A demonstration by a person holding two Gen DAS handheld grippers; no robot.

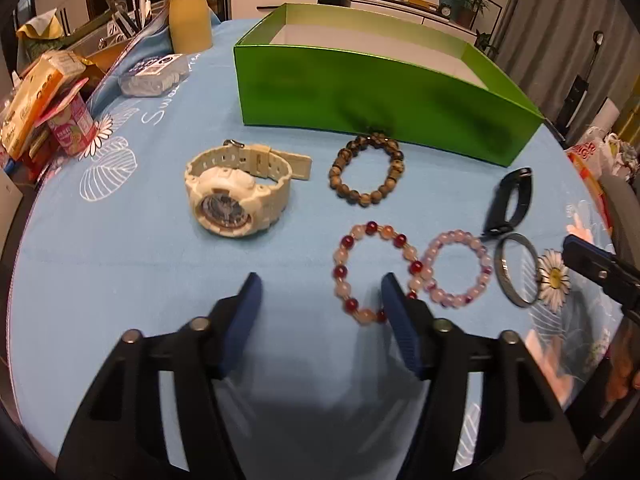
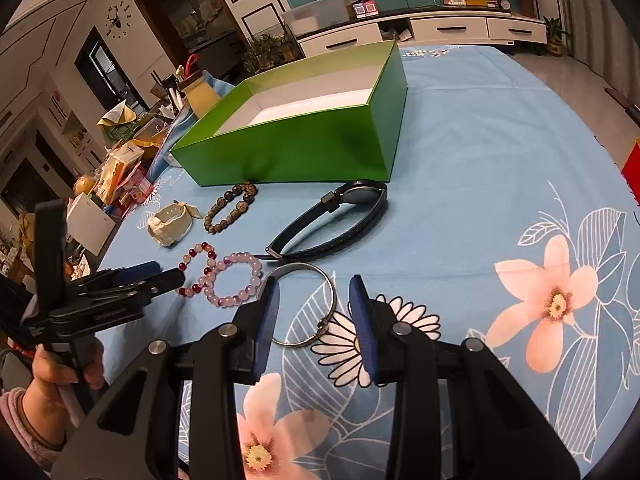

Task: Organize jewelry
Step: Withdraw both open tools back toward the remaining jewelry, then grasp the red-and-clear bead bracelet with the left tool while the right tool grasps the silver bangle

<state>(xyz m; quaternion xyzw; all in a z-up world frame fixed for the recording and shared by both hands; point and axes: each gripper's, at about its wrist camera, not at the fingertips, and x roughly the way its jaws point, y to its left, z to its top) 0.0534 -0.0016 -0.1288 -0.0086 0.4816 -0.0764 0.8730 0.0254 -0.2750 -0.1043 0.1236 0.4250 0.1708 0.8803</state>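
An open green box (image 1: 372,92) (image 2: 296,148) stands at the back of the blue cloth. In front of it lie a white watch (image 1: 236,192) (image 2: 170,224), a brown bead bracelet (image 1: 366,170) (image 2: 232,208), a red and pink bead bracelet (image 1: 376,272) (image 2: 198,266), a pale pink bead bracelet (image 1: 458,268) (image 2: 236,280), a metal bangle (image 1: 516,270) (image 2: 308,304) and a black watch (image 1: 508,202) (image 2: 340,220). My left gripper (image 1: 320,292) (image 2: 160,274) is open, just before the red bracelet. My right gripper (image 2: 314,292) (image 1: 576,252) is open over the bangle.
Snack boxes (image 1: 44,96), a yellow jar (image 1: 188,12) and a clear plastic case (image 1: 154,74) crowd the table's left edge. The flowered blue tablecloth (image 2: 500,184) stretches to the right of the box.
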